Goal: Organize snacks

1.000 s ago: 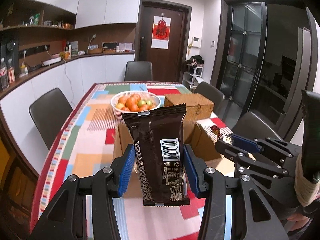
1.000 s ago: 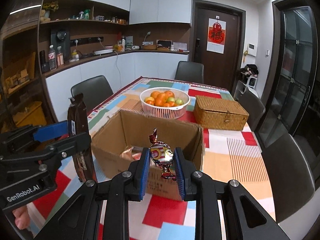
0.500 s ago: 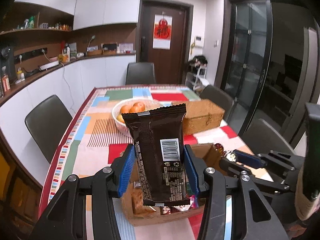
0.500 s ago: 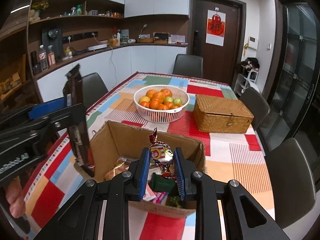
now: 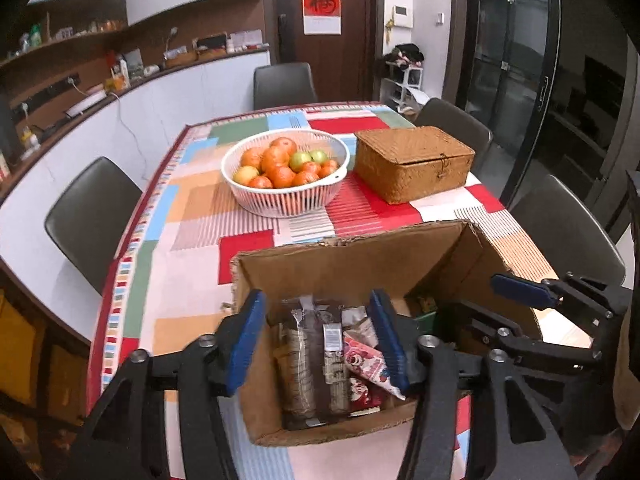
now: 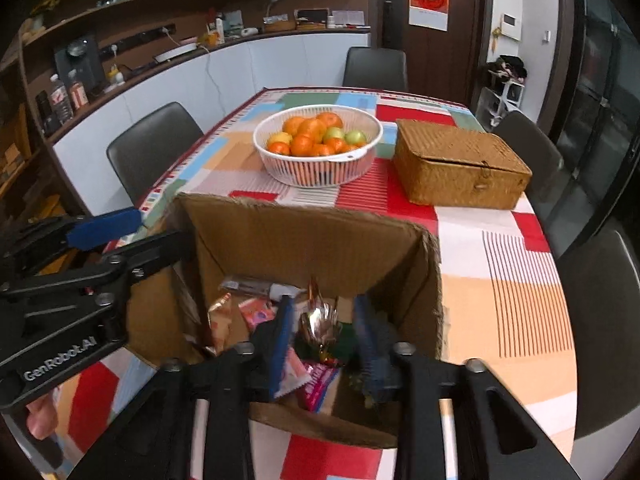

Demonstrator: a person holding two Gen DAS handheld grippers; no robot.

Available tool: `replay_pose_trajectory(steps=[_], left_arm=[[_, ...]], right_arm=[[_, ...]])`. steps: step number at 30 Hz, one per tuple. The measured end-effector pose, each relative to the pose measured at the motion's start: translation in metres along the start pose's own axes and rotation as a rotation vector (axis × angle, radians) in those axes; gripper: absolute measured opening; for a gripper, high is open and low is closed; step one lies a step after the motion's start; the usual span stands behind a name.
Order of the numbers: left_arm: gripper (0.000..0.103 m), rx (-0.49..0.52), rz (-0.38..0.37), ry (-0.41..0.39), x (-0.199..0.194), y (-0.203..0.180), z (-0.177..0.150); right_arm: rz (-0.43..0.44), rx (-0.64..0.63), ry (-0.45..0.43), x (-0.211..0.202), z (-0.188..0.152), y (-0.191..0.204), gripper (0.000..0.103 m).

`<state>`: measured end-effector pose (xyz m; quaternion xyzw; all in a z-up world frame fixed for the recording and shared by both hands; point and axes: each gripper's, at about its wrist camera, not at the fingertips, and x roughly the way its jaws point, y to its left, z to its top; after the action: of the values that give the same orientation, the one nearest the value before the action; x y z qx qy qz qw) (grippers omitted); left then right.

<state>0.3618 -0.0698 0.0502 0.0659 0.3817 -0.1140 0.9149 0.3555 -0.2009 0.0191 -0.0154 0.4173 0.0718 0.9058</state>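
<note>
both grippers over the cardboard box [image 5: 352, 264] — left gripper [image 5: 318, 340] and right gripper [image 6: 324, 336] jaws opening, dark snack bar [image 5: 316, 360] and foil candy [image 6: 318, 322] dropping free; next, probably lift clear.

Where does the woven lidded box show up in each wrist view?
Left wrist: the woven box sits upper right of centre, right of the white fruit basket.
Right wrist: the box lies right of centre, again right of the basket.
Shared landmark: the open cardboard box in front.

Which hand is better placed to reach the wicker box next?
Probably right: the wicker box sits on the right gripper's side; its jaws are opening, the foil candy between them.
</note>
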Motion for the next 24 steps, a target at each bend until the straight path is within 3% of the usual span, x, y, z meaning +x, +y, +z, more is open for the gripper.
replay_pose_trajectory(steps=[5,8,12,24], left_arm=[[0.063,-0.009,0.027,-0.058,-0.030,-0.001,-0.021],[0.066,-0.030,0.027,-0.084,-0.046,0.001,-0.034],[0.071,-0.057,0.025,-0.117,-0.067,0.003,-0.051],[0.089,-0.040,0.088,-0.253,-0.138,-0.008,-0.116]], right_arm=[[-0.006,0.014,-0.046,-0.018,-0.015,0.000,0.044],[-0.017,0.025,-0.101,-0.041,-0.028,0.003,0.053],[-0.049,0.032,-0.164,-0.068,-0.046,0.009,0.056],[-0.086,0.068,-0.322,-0.140,-0.119,0.026,0.084]])
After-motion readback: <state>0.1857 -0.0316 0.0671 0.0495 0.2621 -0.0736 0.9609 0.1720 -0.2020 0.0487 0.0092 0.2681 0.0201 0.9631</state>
